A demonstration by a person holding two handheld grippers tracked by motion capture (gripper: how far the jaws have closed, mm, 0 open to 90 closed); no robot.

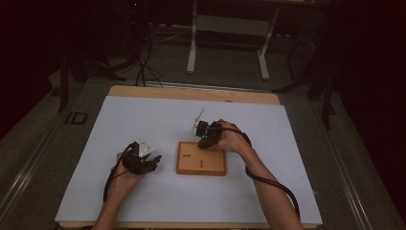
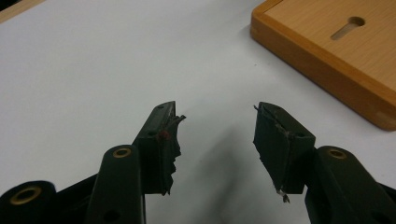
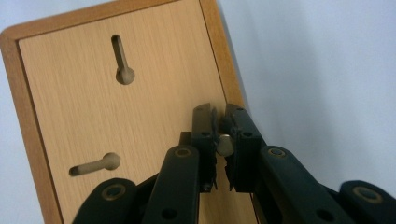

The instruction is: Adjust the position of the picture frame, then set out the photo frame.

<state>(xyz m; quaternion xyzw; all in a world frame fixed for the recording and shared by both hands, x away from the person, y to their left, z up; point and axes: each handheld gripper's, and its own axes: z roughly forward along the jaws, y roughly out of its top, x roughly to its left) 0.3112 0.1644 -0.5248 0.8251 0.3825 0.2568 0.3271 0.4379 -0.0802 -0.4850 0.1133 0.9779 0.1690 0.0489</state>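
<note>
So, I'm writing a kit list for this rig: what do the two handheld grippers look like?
Both are black. The left gripper has two jaws with brass-ringed pivot holes and frayed black pads. The right gripper is built alike. Each carries a pale grey three-cornered plate and trails a black cable. The forearms are bare, without sleeves.

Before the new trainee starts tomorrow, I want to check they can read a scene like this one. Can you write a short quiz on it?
1. True or false: the left tongs grip the flat wooden board with the raised rim.
2. How many keyhole-shaped slots does the right gripper view show in the board's back? A) one B) two C) four
3. What do the right tongs have pinched between them?

Key
1. False: their jaws stand apart over the white sheet on the table, beside the board.
2. B
3. A small pale round-ended peg, over the board near its rim.
</note>
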